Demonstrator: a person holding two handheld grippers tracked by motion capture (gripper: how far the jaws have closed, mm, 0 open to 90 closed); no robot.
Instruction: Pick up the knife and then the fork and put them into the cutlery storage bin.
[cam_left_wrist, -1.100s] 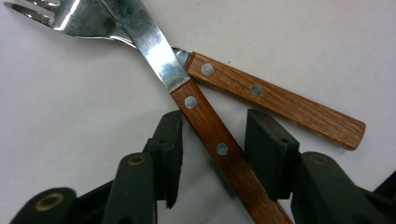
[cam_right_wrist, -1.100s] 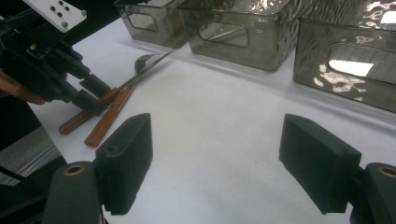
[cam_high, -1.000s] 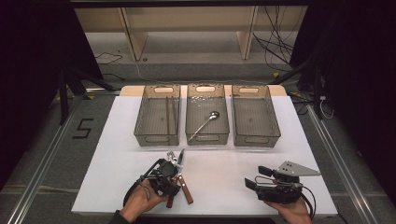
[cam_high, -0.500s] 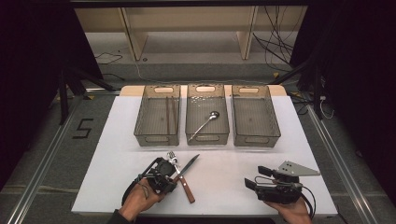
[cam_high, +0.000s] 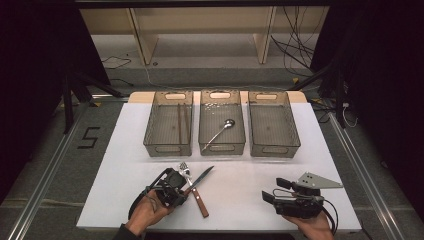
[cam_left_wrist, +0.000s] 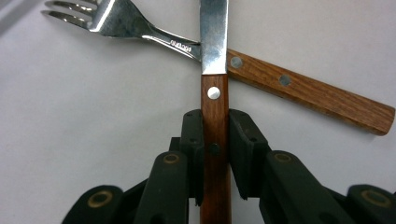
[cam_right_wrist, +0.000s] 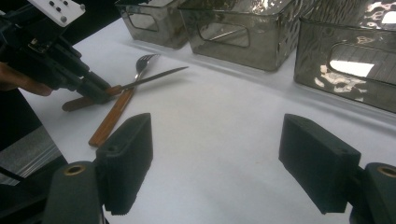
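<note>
Here the left gripper (cam_left_wrist: 215, 154) pinched the wooden handle of a knife (cam_left_wrist: 215, 56), its jaws pressed against both sides, at the near edge of the white table (cam_high: 240, 200). The knife blade crossed over a fork (cam_left_wrist: 140, 28) with a matching wooden handle. The right gripper (cam_right_wrist: 224, 172) rested apart at the right, jaws spread and holding nothing. Three grey bins stood beyond: chopsticks in the left bin (cam_high: 168, 125), a spoon in the middle bin (cam_high: 221, 125), the right bin (cam_high: 273, 125) bare. The step appeared to be sorting cutlery; the next move likely called for lifting the knife clear without dragging the fork.

floor: number 5 mark (cam_high: 89, 137) | cables (cam_high: 295, 47) | far: wooden shelf legs (cam_high: 141, 41)
</note>
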